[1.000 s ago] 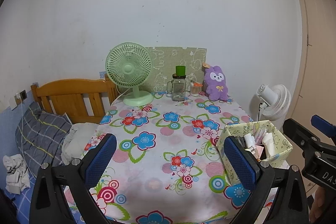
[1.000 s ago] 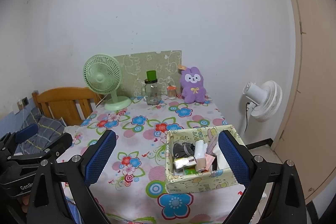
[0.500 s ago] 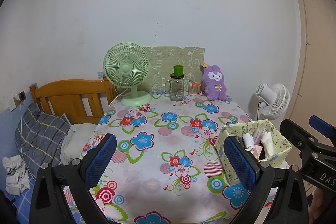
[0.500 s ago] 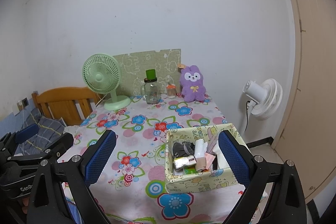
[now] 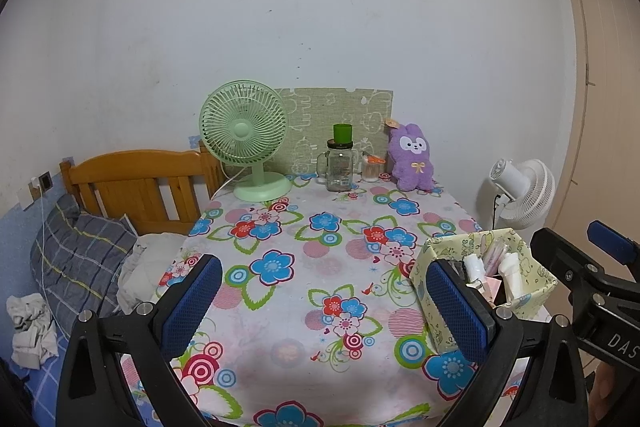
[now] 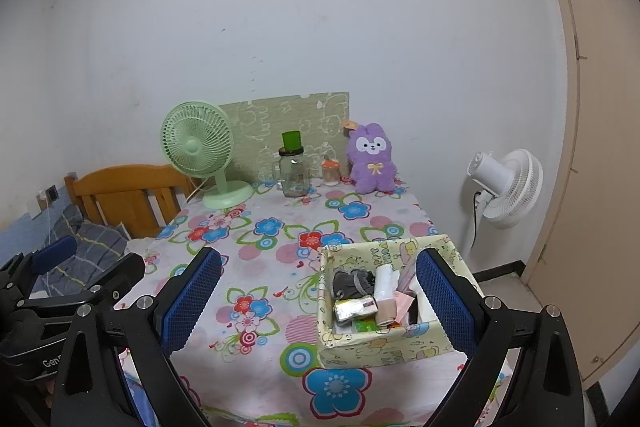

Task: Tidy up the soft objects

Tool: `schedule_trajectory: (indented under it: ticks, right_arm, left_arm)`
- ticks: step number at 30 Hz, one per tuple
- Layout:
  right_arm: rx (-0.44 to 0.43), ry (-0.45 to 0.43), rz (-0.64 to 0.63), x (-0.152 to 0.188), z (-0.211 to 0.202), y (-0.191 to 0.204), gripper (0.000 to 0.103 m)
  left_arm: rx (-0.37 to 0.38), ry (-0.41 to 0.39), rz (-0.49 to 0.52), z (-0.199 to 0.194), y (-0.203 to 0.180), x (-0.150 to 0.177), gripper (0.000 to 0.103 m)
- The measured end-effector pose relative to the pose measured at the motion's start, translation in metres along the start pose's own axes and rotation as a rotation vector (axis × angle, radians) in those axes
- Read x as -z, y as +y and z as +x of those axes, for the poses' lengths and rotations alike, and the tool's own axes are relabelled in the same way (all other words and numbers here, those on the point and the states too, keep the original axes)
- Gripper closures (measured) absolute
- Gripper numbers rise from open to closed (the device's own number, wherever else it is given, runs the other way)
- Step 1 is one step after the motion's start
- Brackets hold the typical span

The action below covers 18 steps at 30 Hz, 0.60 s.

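From the left wrist, the left gripper hangs spread and empty, much as a second ago; the view has eased back a touch, so nothing is yet settled for the tidying. The purple plush rabbit sits far ahead, against the wall.

From the right wrist, the right gripper is likewise spread and empty, the patterned box between its fingers, the scene barely shifted.

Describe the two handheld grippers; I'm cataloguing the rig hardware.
Both the left gripper and the right gripper have black plastic frames with triangular cut-outs, silver screws, and flat blue mesh-textured finger pads. White lettering marks their bodies, "DAS" on one, "Gen" on the other. No cables show.
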State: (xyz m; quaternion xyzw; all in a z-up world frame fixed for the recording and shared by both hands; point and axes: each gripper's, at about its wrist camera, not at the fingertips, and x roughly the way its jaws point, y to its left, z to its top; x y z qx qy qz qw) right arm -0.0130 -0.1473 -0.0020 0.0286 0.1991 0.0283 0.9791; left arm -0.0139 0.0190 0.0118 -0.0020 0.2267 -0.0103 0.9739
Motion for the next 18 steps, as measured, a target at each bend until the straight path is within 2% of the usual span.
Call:
schedule_trajectory:
  ticks: [18]
  right_arm:
    - [-0.003, 0.002, 0.010, 0.0007, -0.0002, -0.0022, 0.004]
  left_arm:
    - [-0.004, 0.001, 0.002, 0.0006, 0.0005, -0.0003, 0.000]
